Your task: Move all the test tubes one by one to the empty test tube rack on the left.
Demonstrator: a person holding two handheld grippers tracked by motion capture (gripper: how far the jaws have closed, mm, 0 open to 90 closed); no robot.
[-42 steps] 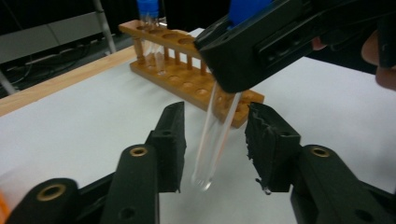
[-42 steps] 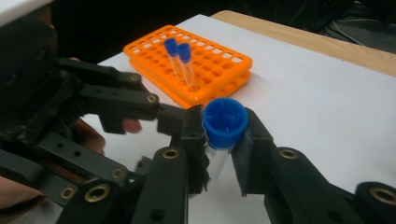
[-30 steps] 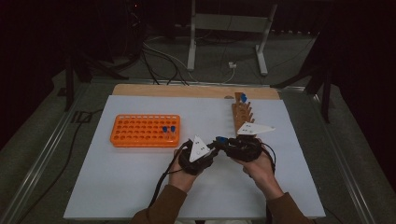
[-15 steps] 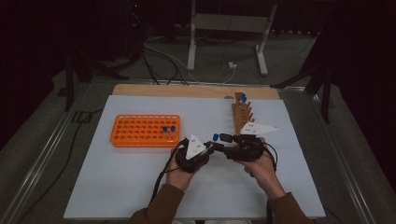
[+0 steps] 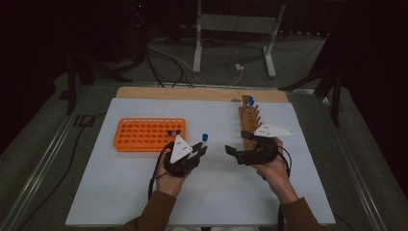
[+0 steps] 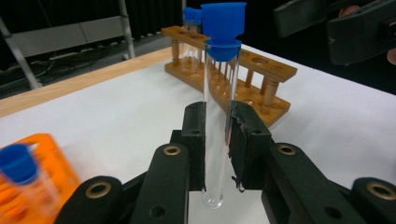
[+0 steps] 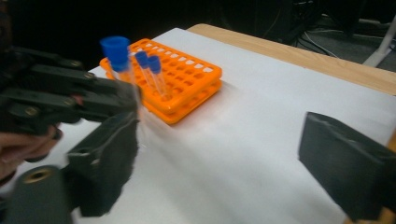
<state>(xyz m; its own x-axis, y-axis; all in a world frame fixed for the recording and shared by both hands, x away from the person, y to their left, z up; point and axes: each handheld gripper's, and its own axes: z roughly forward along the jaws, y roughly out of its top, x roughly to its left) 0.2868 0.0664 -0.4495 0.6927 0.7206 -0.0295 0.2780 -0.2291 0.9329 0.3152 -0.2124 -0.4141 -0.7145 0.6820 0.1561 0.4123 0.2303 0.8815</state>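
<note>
— Dark surroundings are seen beyond a white-topped counter (image 5: 144, 202), with cables on the floor behind it. What is held at present?

— A clear glass test tube with a blue stopper (image 6: 218, 116) is pinched upright between the pads of the left tongs (image 5: 199, 150), gripped at its lower half with its rounded end hanging free below the pads. The right tongs (image 5: 232, 150) are spread wide and nothing is carried in them; they are held near the left ones, apart from the tube.

— What could be expected to go wrong?

— The tube is judged slippery and top-heavy with its stopper, so a tilt or a slide through the pads may be caused by any loosening of the pinch. Breakage on the counter could follow. A knock from the open right tongs, kept so close, might also twist it out of line.

— And what else is nearby?

— An orange plastic rack with many round holes (image 5: 144, 134) lies just left of the left tongs, with two blue-capped tubes (image 7: 152, 74) already standing in its near corner. A wooden test-tube rack (image 5: 249, 122) stands by the right hand, another capped tube at its far end. Should the orange rack be the target, the two standing tubes would be in the way, and their caps could be struck on the approach.
</note>
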